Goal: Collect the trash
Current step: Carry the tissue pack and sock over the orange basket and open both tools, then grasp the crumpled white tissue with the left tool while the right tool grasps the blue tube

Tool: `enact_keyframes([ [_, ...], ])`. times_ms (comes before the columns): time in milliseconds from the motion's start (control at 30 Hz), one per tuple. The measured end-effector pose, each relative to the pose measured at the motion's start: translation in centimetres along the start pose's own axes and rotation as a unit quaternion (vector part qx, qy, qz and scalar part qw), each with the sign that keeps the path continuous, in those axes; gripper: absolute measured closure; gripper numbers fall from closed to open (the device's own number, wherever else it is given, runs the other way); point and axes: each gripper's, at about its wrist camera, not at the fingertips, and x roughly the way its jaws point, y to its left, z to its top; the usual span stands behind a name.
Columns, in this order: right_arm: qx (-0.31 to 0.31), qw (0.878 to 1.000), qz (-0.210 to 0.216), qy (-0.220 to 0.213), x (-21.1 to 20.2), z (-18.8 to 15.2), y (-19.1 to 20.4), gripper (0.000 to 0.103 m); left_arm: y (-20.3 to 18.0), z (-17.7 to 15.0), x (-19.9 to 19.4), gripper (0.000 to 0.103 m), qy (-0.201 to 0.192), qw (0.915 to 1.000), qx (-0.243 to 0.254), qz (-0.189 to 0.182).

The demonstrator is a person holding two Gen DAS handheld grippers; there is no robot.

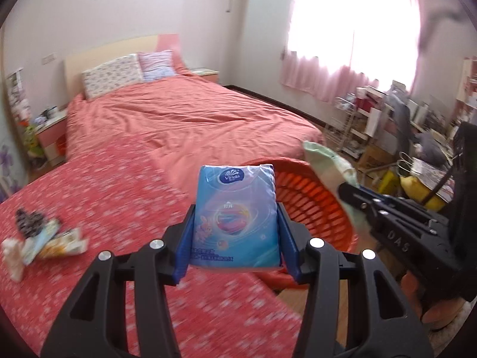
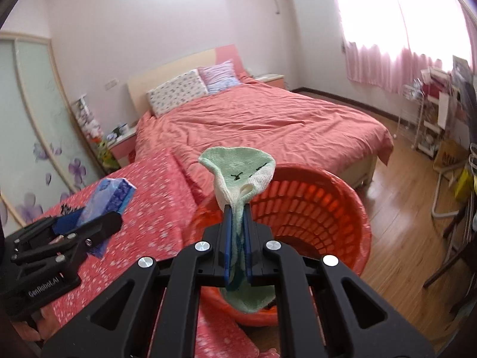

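My left gripper (image 1: 235, 208) is shut on a blue Vinda tissue pack (image 1: 237, 211) and holds it above the red flowered blanket, beside the orange basket (image 1: 313, 205). My right gripper (image 2: 238, 208) is shut on a pale green sock (image 2: 241, 176) and holds it over the near rim of the orange basket (image 2: 313, 208). The sock also shows in the left wrist view (image 1: 328, 167), and the tissue pack with the left gripper shows at the left of the right wrist view (image 2: 110, 200). Several wrappers (image 1: 44, 238) lie on the blanket at the left.
A bed with a coral cover (image 1: 184, 119) and two pillows (image 1: 113, 74) fills the middle. A pink nightstand (image 1: 50, 137) stands at its left. Cluttered shelves and a chair (image 1: 387, 131) stand at the right under a pink-curtained window. The wooden floor (image 2: 402, 208) lies right of the basket.
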Motion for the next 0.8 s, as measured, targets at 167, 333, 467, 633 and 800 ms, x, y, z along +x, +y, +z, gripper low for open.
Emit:
enact_keyframes([
  [167,0.019,1.000,-0.006,0.000,1.6,0.5,-2.1,0.096,-2.0,0.8,4.3,0.053,0.015,0.9995,0.008,-0.026],
  [333,0.036,0.999,-0.010,0.009,3.4,0.4,-4.1,0.092,-2.7,0.9,8.4,0.050,0.040,0.9988,0.011,-0.026],
  [467,0.044,0.999,-0.017,0.017,4.1,-0.3,-4.8,0.069,-2.4,0.4,10.5,0.040,0.058,0.9983,0.006,-0.008],
  [633,0.032,0.999,-0.033,0.020,3.5,-1.0,-4.4,0.058,-0.9,-0.5,9.8,0.039,0.058,0.9980,0.006,0.023],
  [800,0.007,0.999,-0.043,0.018,2.7,-1.2,-2.7,0.049,2.7,-2.1,6.6,0.035,0.048,0.9966,-0.006,0.067],
])
